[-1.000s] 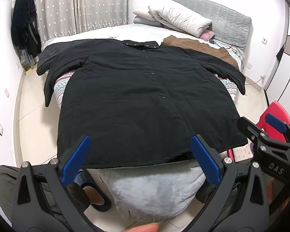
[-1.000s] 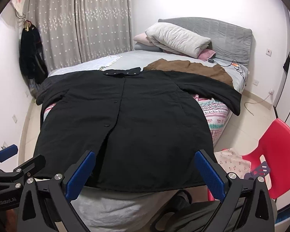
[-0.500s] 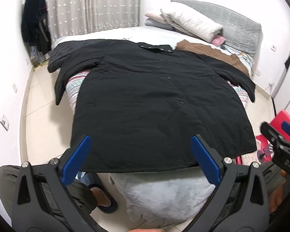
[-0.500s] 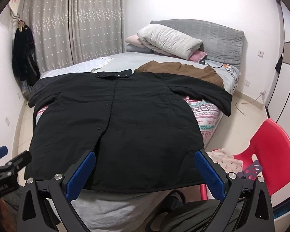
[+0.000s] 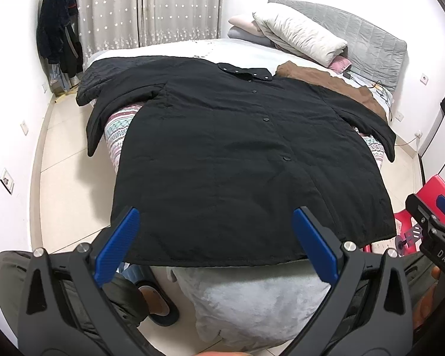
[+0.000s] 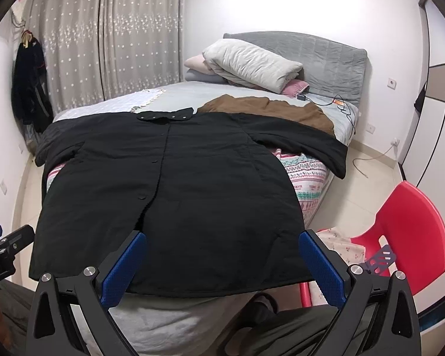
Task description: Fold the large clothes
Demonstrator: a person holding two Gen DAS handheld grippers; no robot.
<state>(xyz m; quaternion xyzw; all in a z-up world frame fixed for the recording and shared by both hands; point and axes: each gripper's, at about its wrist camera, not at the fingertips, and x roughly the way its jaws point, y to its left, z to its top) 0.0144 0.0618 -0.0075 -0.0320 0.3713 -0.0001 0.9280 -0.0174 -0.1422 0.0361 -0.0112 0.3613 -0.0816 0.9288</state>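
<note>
A large black buttoned coat [image 5: 237, 160] lies spread flat, front up, on the bed, collar far, hem near; it also shows in the right wrist view [image 6: 169, 190]. Both sleeves hang off the bed's sides. My left gripper [image 5: 216, 246] is open and empty, held just short of the hem. My right gripper [image 6: 222, 264] is open and empty, also at the hem's near edge. Each gripper shows at the edge of the other's view.
A brown garment [image 6: 270, 109] lies by the coat's right shoulder. Pillows [image 6: 252, 65] and a grey headboard stand at the far end. A red chair [image 6: 412, 231] stands right of the bed. Dark clothes [image 5: 59, 44] hang at the far left wall. Slippers [image 5: 157, 299] lie on the floor.
Both grippers have pulled back and up slightly from the hem and turned a little, so more of the bed and room shows. Both stay open. The coat has not moved.
</note>
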